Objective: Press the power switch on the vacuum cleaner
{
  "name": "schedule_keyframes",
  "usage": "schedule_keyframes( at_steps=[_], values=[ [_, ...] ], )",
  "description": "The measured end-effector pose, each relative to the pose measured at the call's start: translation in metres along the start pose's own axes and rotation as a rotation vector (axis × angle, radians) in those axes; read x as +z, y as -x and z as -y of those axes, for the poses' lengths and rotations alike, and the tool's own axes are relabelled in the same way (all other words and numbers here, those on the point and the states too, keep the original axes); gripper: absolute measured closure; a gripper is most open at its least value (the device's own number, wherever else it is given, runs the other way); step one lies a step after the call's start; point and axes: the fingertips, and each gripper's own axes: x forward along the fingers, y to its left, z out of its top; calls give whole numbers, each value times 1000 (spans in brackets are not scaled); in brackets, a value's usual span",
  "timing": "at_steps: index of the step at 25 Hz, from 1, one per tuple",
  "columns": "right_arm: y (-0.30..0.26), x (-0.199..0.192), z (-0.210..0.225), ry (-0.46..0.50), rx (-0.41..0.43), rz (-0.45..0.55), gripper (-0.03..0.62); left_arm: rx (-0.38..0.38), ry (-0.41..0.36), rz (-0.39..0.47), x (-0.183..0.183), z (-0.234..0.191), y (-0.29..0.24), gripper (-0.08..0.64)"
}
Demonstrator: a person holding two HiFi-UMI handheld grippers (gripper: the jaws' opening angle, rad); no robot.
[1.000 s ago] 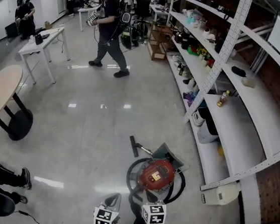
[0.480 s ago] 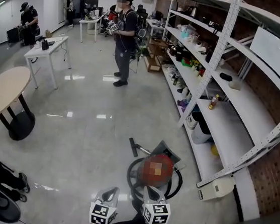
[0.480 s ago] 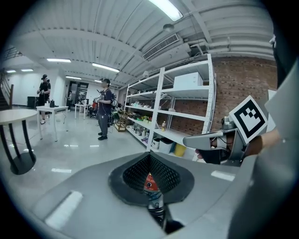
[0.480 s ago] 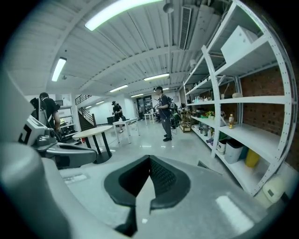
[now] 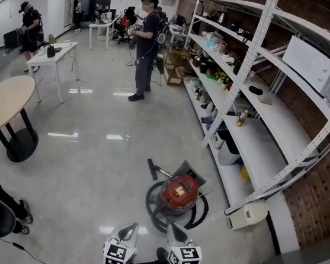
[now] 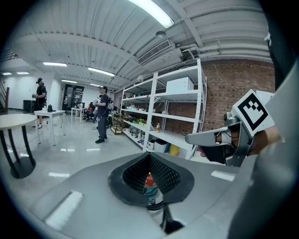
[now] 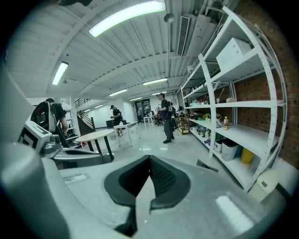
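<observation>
no legible text; label on vacuum cleaner (image 5: 180,191) too small to read.

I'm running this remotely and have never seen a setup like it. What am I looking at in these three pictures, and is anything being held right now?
There is no robot arm. A person carries a two-jaw gripper in each hand. The wide picture comes from a camera on that person's head, looking down. The left gripper and right gripper show at its bottom edge, each with a black-and-white marker cube. The other two pictures come from cameras riding on the grippers, looking along their jaws. Both pairs of jaws are together and grip nothing. On the floor just ahead sits the red vacuum cleaner, ringed by its black hose, beside white shelving. Neither gripper touches it.
</observation>
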Motion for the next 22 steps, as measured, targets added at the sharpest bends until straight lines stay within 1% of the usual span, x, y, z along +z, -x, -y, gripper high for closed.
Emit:
schedule_keyframes(
  at_steps=[5,8,11,14,17,22],
  values=[
    [17,0,-10,26,21,-4,600,11,12,5,-4,12,16,545],
    [31,-2,-7,54,32,-11,600,18,22,12,-4,28,21,545],
    [48,-5,2,70,41,-10,600,30,11,23,-2,47,24,545],
    [68,-10,14,73,61,-10,600,51,4,22,-4,70,26,545],
    [90,-19,26,85,96,-17,600,84,19,18,-8,98,31,545],
    [129,-31,44,106,148,-16,600,133,23,40,-12,148,50,545]
  ],
)
